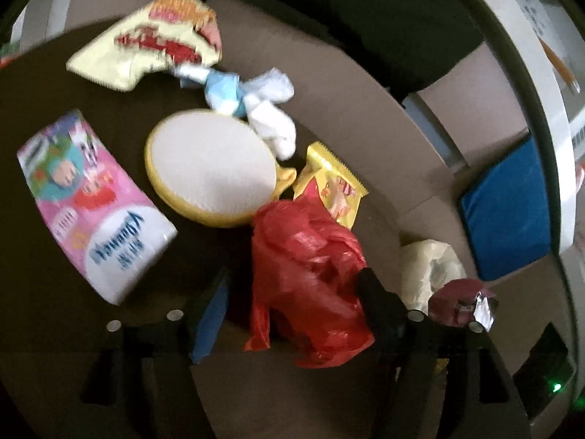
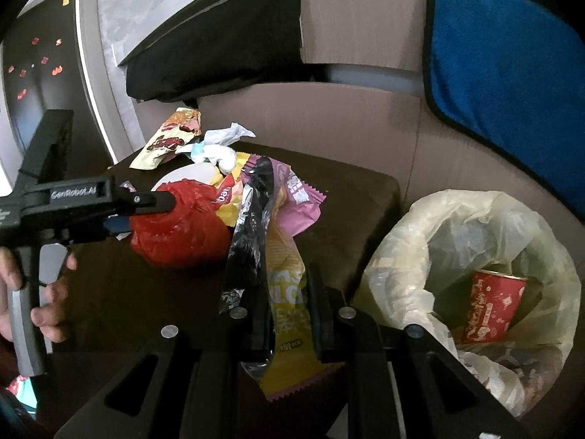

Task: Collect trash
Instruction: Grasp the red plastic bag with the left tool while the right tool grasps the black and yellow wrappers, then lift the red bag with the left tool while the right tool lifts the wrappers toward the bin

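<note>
**A:** What sits around the red plastic bag [image 1: 310, 278] on the dark table [image 1: 120, 139]?

**B:** Just behind the bag is a yellow-rimmed round lid [image 1: 210, 166], touching it or nearly so. A yellow snack wrapper [image 1: 334, 186] lies against the bag's far right edge. Farther behind the bag are crumpled white and blue tissue [image 1: 252, 98] and a pale yellow packet [image 1: 153, 40]. Well to the bag's left lies a pink tissue pack [image 1: 91, 205]. To the bag's right, off the table, stands the lined trash bin [image 2: 486, 267] with a red can [image 2: 491, 307] inside.

**A:** And the left gripper [image 1: 292, 292]?

**B:** Its jaws stand wide apart, one finger on each side of the bag. The right-hand finger lies against the plastic; whether the left one touches it I cannot tell. It has no hold on the bag.

**A:** The right gripper [image 2: 285, 300]?

**B:** Nearly closed, pinching a bundle of wrappers [image 2: 281, 274]: a black one, a yellow one and a pink one. The bundle hangs just right of the bag, between it and the bin, and hides part of the bag from that side.

**A:** Anything else?

**B:** A hand [image 2: 44, 292] grips the left tool's handle, left of the bag.
</note>
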The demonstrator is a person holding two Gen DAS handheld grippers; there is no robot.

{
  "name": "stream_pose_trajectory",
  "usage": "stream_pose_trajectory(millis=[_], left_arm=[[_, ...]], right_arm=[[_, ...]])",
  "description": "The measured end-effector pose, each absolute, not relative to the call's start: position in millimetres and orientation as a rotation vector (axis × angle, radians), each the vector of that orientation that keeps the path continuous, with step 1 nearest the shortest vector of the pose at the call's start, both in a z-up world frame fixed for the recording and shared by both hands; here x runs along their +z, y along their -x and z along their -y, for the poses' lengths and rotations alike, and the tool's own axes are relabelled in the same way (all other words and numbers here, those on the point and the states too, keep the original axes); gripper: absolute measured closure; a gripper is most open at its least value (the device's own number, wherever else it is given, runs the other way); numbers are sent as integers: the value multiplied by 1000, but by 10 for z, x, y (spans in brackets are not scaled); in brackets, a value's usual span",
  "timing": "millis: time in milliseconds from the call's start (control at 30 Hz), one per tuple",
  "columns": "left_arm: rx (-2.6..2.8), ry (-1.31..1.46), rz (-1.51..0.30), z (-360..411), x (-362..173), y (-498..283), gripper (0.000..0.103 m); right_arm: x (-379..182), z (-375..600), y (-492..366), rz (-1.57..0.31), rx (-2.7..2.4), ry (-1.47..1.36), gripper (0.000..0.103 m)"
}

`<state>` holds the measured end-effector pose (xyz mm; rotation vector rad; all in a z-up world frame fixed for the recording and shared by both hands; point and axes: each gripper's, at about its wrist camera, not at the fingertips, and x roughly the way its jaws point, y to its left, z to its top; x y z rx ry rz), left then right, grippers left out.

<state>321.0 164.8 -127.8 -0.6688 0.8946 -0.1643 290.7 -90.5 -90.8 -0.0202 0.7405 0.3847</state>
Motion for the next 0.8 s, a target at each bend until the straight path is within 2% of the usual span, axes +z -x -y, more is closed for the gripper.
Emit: stream_pose_trajectory(millis=[167,300,367,433,800], left_arm=[[-189,729,-912,-1624,-1329,-3275,30],[-202,708,-895,-1555,-1224,-3281,53],[-181,644,-867,-1501,-1117,-3248,61],[-148,562,-833,-1455,-1005,-3188,64],[-34,223,-623,-1315,-425,-2746,68]], right_arm=[[-905,945,-2916,-737,376,10,87],[-927,961,-2921,-744,371,8,87],[-937,979,-2919,-749,370,0,87],[-937,994,-2915,-751,371,-7,87],[-700,920,-2858,-717,398,-18,87]])
